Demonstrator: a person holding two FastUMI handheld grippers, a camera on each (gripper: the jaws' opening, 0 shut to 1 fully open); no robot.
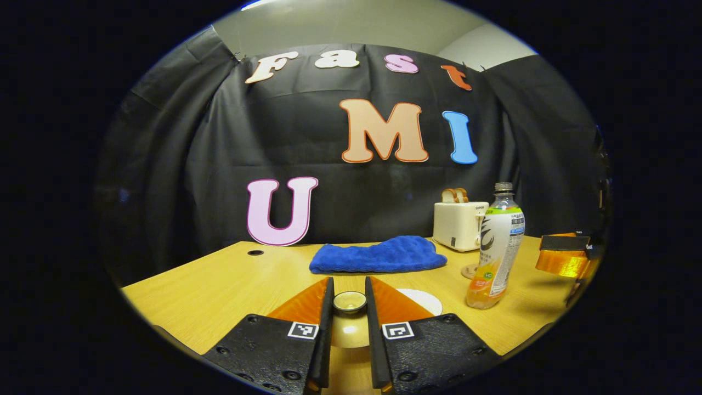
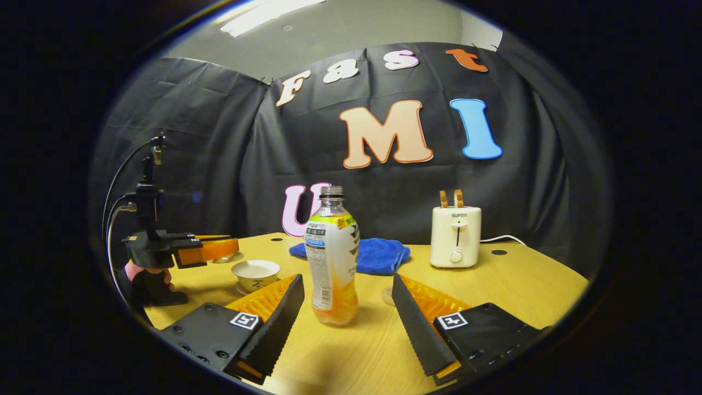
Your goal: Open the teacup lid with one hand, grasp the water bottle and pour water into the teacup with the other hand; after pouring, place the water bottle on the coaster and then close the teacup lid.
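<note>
While the lid (image 1: 350, 301) was clamped by the left gripper (image 1: 349, 307), the right gripper (image 2: 347, 299) was spread around the water bottle (image 2: 331, 258).

Wooden table (image 2: 526, 285) spans lower half of both views. Blue cloth (image 1: 378, 255), rumpled, lies mid-frame at table's back edge in left gripper view. Cream toaster (image 2: 455, 237) w/ two bread slices (image 2: 451, 198) poking up, right of centre; white cable (image 2: 502, 239) trails off its right side. Round cable hole (image 1: 255, 253) in tabletop, centre-left.
</note>
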